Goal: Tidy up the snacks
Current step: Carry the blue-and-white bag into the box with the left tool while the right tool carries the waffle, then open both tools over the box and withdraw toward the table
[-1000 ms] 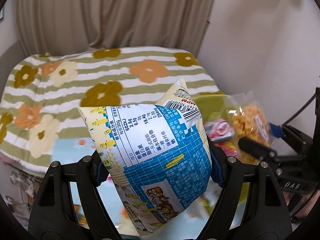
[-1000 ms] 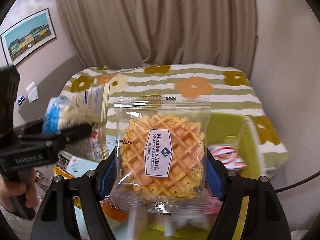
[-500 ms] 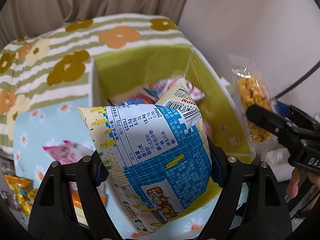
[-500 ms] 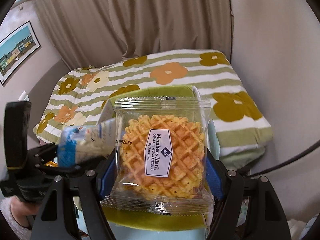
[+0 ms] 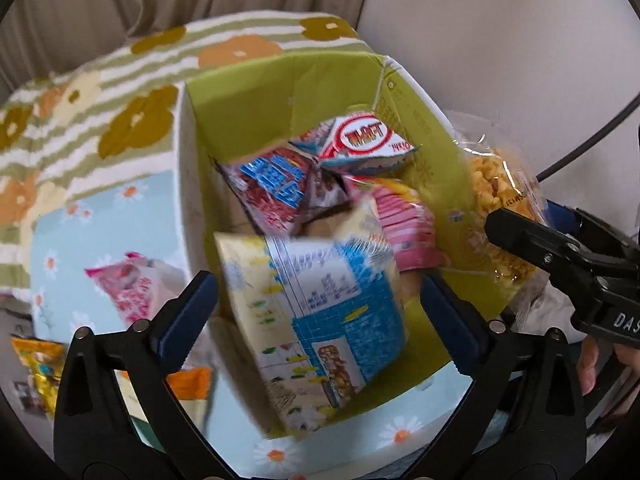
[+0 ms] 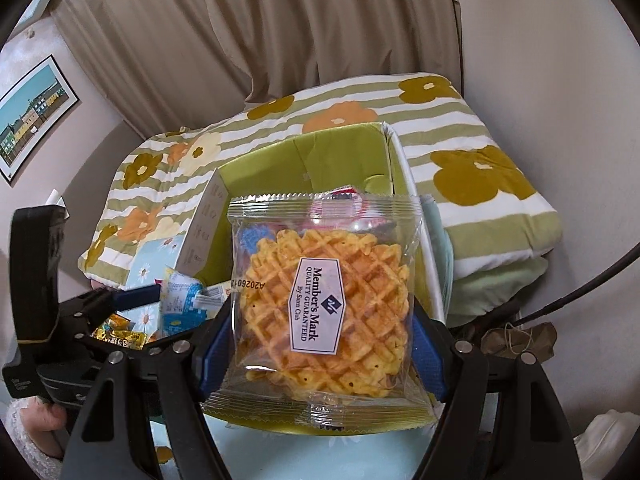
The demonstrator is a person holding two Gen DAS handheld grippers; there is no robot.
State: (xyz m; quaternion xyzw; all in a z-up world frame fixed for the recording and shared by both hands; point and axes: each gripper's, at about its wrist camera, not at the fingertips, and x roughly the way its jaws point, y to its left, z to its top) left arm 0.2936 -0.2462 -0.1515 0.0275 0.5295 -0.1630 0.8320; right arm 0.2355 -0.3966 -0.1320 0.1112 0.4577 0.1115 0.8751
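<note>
My left gripper (image 5: pixel 316 296) is open above the green box (image 5: pixel 280 92). The blue and yellow snack bag (image 5: pixel 320 320) is blurred and tilted between the spread fingers, apart from both pads, over the box's near end. Several snack packs (image 5: pixel 280 188) lie in the box. My right gripper (image 6: pixel 320 332) is shut on a clear waffle pack (image 6: pixel 324 308), held above the box's near right side (image 6: pixel 400 160). The waffle pack also shows in the left wrist view (image 5: pixel 500 216).
The box stands on a light blue daisy cloth (image 5: pixel 100 216) over a striped floral blanket (image 6: pixel 480 152). A pink snack pack (image 5: pixel 132 284) and yellow packs (image 5: pixel 36 364) lie on the cloth left of the box. Curtain and wall are behind.
My left gripper has opened and the blue and yellow bag has come free, dropping toward the box. My right gripper has moved closer over the box with the waffle pack.
</note>
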